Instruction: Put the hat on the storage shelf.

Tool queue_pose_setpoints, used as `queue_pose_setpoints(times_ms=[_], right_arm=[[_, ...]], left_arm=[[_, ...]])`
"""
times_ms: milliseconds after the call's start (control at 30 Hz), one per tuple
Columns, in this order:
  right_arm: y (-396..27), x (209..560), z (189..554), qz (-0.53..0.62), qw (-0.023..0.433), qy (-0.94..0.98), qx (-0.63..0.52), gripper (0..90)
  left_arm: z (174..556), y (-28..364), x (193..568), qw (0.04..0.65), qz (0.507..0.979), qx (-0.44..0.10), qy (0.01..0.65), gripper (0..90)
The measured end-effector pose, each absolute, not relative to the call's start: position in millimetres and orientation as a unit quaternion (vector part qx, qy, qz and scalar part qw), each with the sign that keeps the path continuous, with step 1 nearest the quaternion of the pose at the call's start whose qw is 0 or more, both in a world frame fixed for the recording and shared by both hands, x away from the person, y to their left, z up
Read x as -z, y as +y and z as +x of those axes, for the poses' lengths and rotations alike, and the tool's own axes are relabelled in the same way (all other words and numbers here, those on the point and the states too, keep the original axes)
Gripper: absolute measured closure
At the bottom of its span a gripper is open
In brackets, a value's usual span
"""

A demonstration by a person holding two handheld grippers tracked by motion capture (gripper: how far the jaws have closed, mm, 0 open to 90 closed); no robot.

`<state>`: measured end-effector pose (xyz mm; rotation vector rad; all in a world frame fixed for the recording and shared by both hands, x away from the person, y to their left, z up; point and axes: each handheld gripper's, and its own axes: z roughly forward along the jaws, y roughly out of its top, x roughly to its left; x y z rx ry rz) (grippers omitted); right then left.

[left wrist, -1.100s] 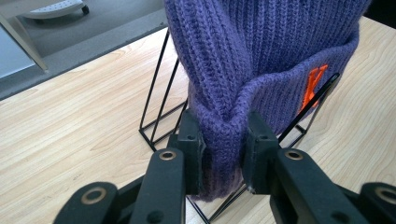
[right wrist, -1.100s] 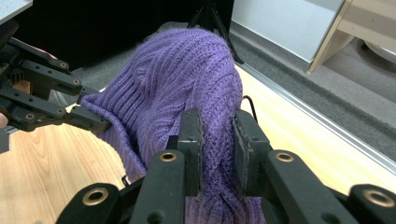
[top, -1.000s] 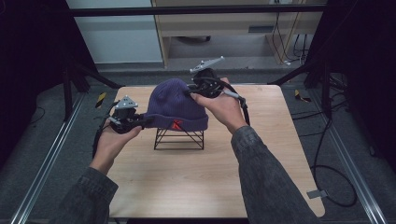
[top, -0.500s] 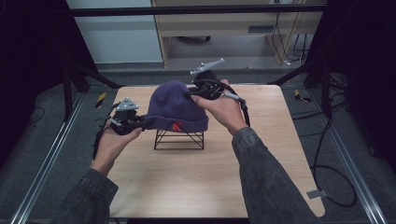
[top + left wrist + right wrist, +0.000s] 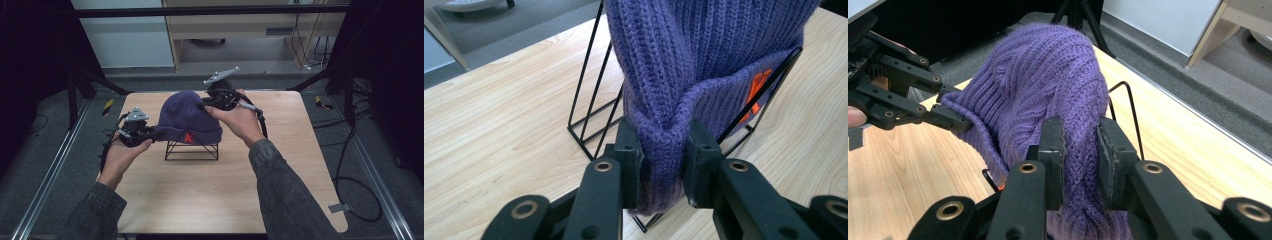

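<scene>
Nothing had shifted since the earlier frames: both hands and the hat point(image 5: 189, 119) kept their places. Left tongs point(image 5: 663, 150) were clamped on a fold of the purple knitted hat's brim, and right tongs point(image 5: 1081, 145) pinched the knit at its far side. That hat sat draped over a black wire stand point(image 5: 192, 150) near the middle of the wooden worktop point(image 5: 210, 195).
</scene>
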<state>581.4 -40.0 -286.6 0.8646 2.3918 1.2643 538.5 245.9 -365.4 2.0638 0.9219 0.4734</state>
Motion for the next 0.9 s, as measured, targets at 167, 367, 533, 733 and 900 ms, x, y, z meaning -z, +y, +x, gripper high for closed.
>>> queue_pose_setpoints(times_ms=[167,367,533,733,900], right_arm=[[-39.6,290.6,580.3,0.3,0.149,0.834,-0.438,75.2],[-39.1,296.5,579.1,0.302,0.146,0.837,-0.432,75.1],[-38.4,300.9,578.9,0.302,0.142,0.839,-0.43,74.9],[-35.7,309.0,578.2,0.3,0.14,0.846,-0.418,74.8],[-33.6,316.2,577.9,0.3,0.136,0.85,-0.411,74.7]], left_arm=[[538.3,245.8,370.5,0.404,0.817,-0.185,0.368,71.7],[538.1,246.4,375.7,0.401,0.819,-0.183,0.368,71.7],[539.2,247.9,381.3,0.4,0.819,-0.181,0.371,71.3],[540.5,248.9,391.1,0.395,0.821,-0.171,0.375,71.2],[541.5,250.6,399.5,0.391,0.823,-0.166,0.377,70.6]])
